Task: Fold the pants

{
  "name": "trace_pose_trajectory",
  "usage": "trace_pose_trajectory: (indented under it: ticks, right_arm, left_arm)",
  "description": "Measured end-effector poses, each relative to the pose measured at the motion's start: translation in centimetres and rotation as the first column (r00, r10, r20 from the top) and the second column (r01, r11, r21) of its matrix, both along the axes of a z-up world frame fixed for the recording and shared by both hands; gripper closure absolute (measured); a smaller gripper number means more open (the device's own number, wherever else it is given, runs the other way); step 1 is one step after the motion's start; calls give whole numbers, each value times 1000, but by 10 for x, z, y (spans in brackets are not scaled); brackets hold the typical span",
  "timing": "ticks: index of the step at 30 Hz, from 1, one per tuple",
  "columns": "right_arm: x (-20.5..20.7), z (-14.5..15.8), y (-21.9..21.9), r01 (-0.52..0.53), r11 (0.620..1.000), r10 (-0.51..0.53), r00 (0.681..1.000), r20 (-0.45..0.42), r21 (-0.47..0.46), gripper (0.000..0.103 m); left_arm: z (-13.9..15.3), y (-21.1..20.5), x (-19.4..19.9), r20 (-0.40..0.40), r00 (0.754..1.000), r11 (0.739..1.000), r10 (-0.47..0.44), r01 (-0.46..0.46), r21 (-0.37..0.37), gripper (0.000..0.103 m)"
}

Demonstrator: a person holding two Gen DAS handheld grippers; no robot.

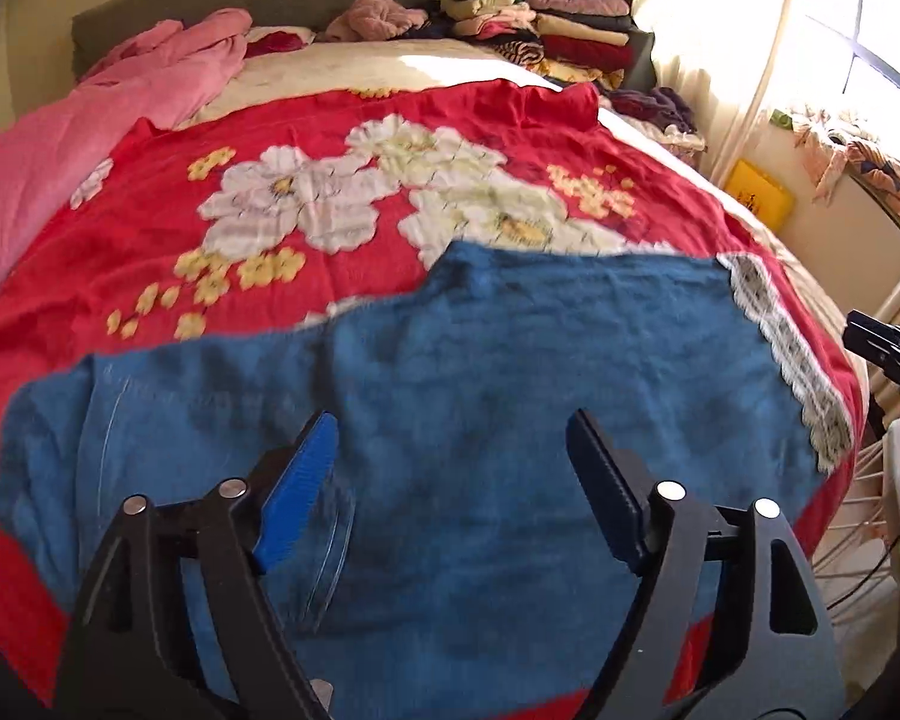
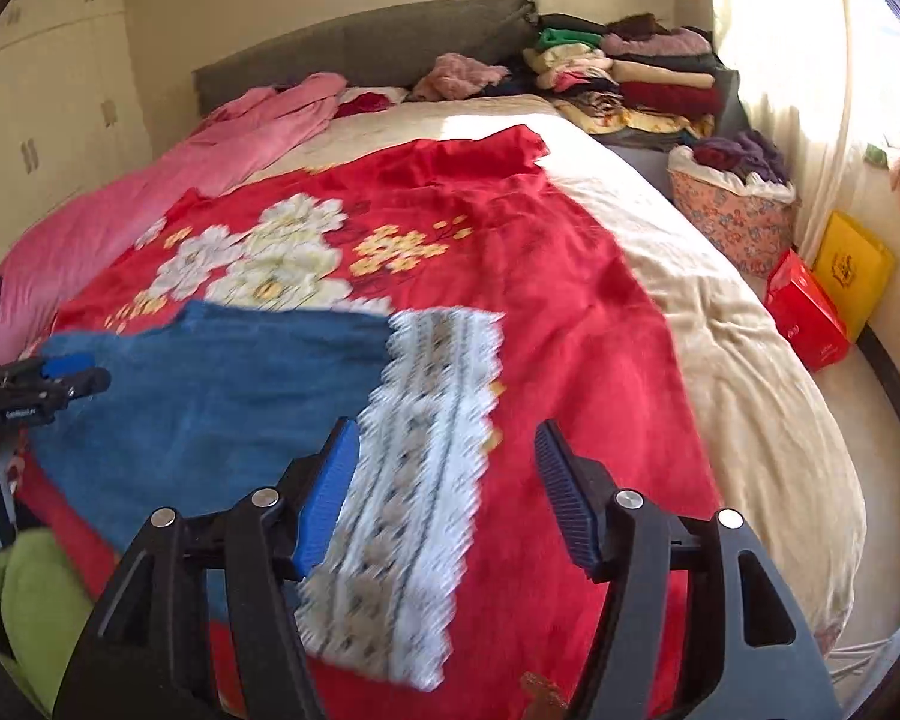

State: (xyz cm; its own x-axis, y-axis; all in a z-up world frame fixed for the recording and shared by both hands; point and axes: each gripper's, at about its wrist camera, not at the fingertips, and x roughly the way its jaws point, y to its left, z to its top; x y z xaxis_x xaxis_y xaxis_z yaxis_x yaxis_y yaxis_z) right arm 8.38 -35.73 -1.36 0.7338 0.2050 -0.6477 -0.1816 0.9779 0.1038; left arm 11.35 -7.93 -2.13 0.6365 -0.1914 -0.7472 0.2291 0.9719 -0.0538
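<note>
Blue pants (image 1: 480, 360) lie spread across a red floral blanket (image 1: 150, 222) on the bed. Their white lace hem (image 1: 792, 360) sits at the right end. My left gripper (image 1: 450, 420) hovers over the middle of the pants, open, with nothing between its fingers. In the right wrist view the pants (image 2: 222, 384) lie to the left, and the lace hem (image 2: 426, 420) runs under my right gripper (image 2: 447, 426), which is open and holds nothing. The left gripper (image 2: 60, 369) shows at the left edge there. The right gripper (image 1: 888, 348) shows at the right edge of the left wrist view.
A pink blanket (image 2: 150, 192) lies along the bed's left side. Stacks of folded clothes (image 2: 642, 78) stand by the grey headboard. A floral basket (image 2: 732, 210), a red box (image 2: 807, 318) and a yellow box (image 2: 852, 276) sit beside the bed under the curtained window.
</note>
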Motion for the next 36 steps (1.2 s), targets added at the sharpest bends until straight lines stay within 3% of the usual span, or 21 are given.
trace_pose_trajectory:
  ticks: [3,6,11,12,14,27,32,36]
  right_arm:
    - [-9,-9,34,-82,996,81,996,-28,-25,42]
    - [-4,-21,60,-131,991,128,989,-80,-38,42]
    - [9,-50,56,-86,988,54,970,-238,-125,44]
    - [8,-53,50,-91,990,61,967,-249,-108,44]
    - [3,-53,41,-83,995,65,968,-244,-61,44]
    - [0,-55,49,-60,994,37,972,-233,-93,42]
    - [-7,-47,54,-70,995,53,971,-231,-66,25]
    - [-15,-37,56,-72,995,55,977,-204,-74,23]
  left_arm:
    - [-12,10,-7,-31,999,998,44,-42,45,25]
    - [-28,25,-7,-109,990,996,87,-84,32,23]
    - [-35,30,-15,-111,990,995,92,-89,32,23]
    - [-35,31,-17,-110,990,996,90,-88,26,23]
    - [-35,33,-20,-107,990,996,92,-91,11,23]
    - [-29,35,-30,-96,990,995,104,-105,2,23]
    - [-24,35,-39,-96,989,993,116,-117,-3,21]
    - [-19,33,-45,-89,988,992,122,-122,5,17]
